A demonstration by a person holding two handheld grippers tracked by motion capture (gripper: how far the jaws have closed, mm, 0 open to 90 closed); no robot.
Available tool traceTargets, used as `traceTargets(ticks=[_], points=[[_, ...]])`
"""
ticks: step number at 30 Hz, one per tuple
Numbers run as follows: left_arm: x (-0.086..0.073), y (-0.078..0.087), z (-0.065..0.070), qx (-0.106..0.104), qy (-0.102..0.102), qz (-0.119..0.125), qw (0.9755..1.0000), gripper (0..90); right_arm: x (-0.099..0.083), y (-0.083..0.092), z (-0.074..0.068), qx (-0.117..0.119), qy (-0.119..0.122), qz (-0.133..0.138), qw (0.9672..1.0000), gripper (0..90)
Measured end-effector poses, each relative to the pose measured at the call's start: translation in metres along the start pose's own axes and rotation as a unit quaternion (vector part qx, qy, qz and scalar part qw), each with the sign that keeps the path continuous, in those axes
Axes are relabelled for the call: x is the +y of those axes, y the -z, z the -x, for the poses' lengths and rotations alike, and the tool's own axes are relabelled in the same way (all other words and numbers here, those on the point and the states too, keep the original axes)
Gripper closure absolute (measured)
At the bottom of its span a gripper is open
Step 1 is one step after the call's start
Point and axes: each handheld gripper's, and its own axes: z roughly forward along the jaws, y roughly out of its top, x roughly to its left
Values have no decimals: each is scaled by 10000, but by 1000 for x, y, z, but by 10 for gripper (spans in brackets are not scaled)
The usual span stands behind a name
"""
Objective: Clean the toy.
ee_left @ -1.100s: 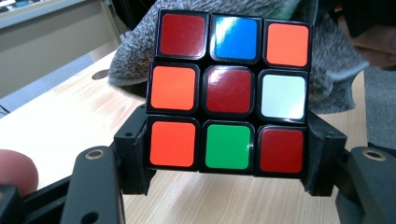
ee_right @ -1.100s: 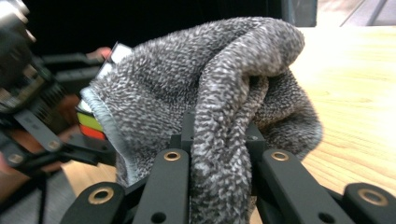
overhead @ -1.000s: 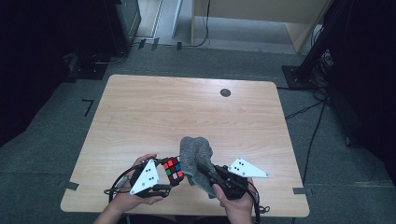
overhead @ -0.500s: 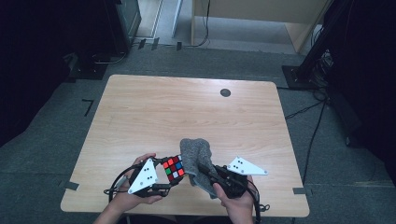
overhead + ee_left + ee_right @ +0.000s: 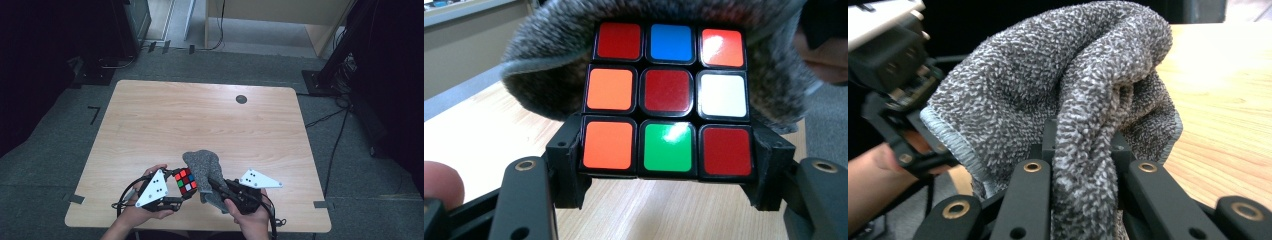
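Grey terry cloth [image 5: 1063,90], pinched in the right gripper [image 5: 1083,150], drapes the Rubik's cube [image 5: 667,97] clamped between the left gripper [image 5: 667,165] jaws.

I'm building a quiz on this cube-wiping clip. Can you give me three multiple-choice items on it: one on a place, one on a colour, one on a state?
1. Where is the grey cloth?
A. draped over the puzzle cube
B. by the far table edge
C. on the floor

2. What colour is the cube's centre tile in the left gripper view?
A. blue
B. dark red
C. white

3. How is the right gripper?
A. wide open
B. shut on the cloth
C. holding the cube

Answers: 1 A, the cloth hangs over the cube's top; 2 B, the middle tile is dark red; 3 B, cloth is pinched between its jaws.
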Motion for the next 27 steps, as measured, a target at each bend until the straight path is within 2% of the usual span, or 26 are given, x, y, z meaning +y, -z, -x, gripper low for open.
traceTargets(ticks=[4, 6, 8, 10, 11, 14, 17, 18, 22, 24, 25, 27], points=[[-3, -4, 0, 127, -88, -164, 9997, 340, 1, 1, 2, -110, -74, 19, 9999, 789], [-6, -8, 1, 191, -180, -328, 9991, 340, 4, 3, -2, 1, -191, 124, 9997, 789], [-8, -11, 2, 203, -236, -433, 9986, 340, 7, 2, -11, 98, -51, 111, 9999, 789], [-7, -13, 5, 156, -258, -436, 9986, 340, 8, 0, -18, 95, 144, 42, 9998, 788], [-6, -13, 7, 162, -260, -422, 9986, 340, 8, -1, -19, 91, 151, 13, 9998, 788], [-4, -12, 8, 139, -267, -369, 9989, 340, 3, -2, -13, 70, -23, 36, 10000, 788], [-3, -9, 7, 97, -208, -267, 9994, 340, 0, -2, -6, -59, -7, -22, 10000, 788], [-3, -8, 6, 83, -179, -225, 9996, 340, -1, -3, -3, -167, -3, -92, 9998, 788], [-4, -6, 0, 86, -70, -159, 9998, 340, -3, -4, 6, -307, -127, -186, 9993, 789], [-6, -8, -1, 112, -89, -298, 9995, 340, -1, -2, 5, -250, -211, -77, 9994, 789], [-7, -9, 0, 159, -175, -388, 9990, 340, 1, 1, 2, -192, -203, -4, 9996, 789], [-8, -12, 3, 179, -264, -505, 9982, 340, 6, 4, -8, -28, -78, 127, 9999, 788]])
